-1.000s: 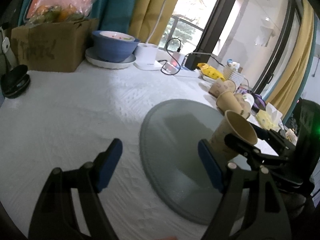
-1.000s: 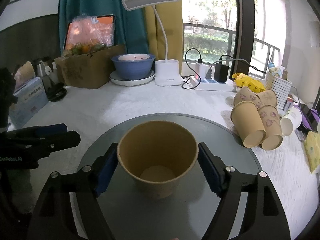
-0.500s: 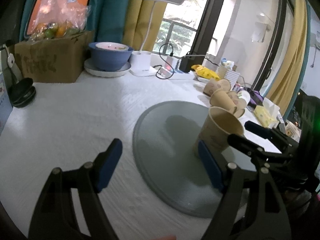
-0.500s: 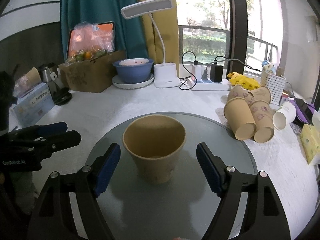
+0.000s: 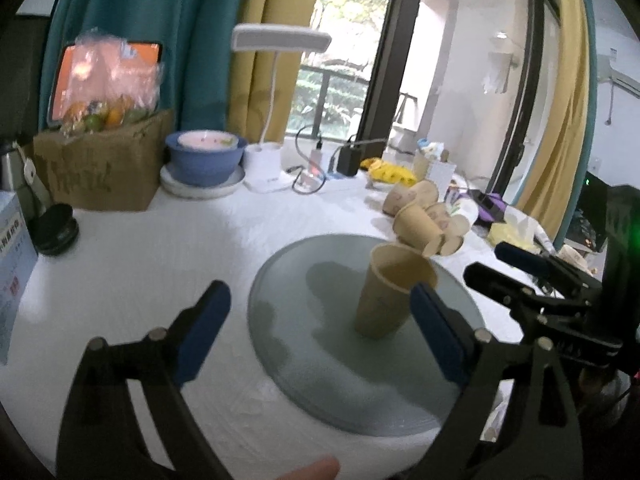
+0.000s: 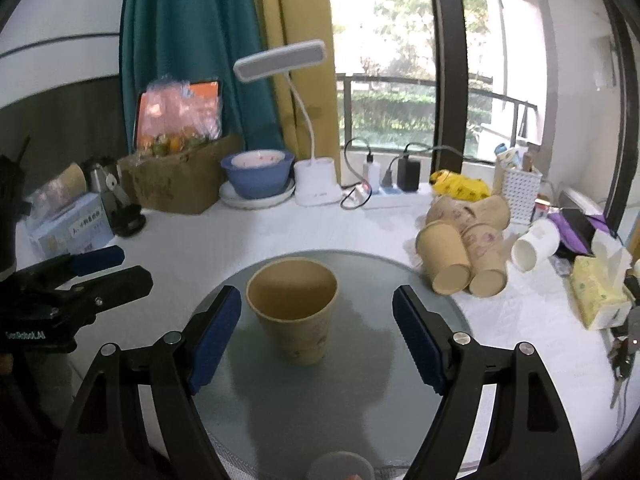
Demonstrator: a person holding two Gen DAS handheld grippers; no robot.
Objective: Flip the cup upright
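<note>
A brown paper cup (image 6: 294, 314) stands upright, mouth up, on the round grey glass disc (image 6: 360, 380). It also shows in the left wrist view (image 5: 390, 294) on the disc (image 5: 320, 344). My right gripper (image 6: 316, 338) is open and empty, its blue pads either side of the cup with clear gaps, drawn back a little. My left gripper (image 5: 320, 330) is open and empty, to the left of the cup above the disc's edge. The right gripper (image 5: 520, 270) shows at the right of the left wrist view.
Several brown cups (image 6: 464, 248) and a white cup (image 6: 536, 244) lie on their sides right of the disc. A tissue pack (image 6: 598, 292) sits far right. A blue bowl (image 6: 256, 174), a lamp (image 6: 316, 186) and a cardboard box (image 6: 176, 184) stand at the back.
The right gripper let go of the cup, opened and pulled back; the cup now stands free on the disc. The left gripper drew back and up.
</note>
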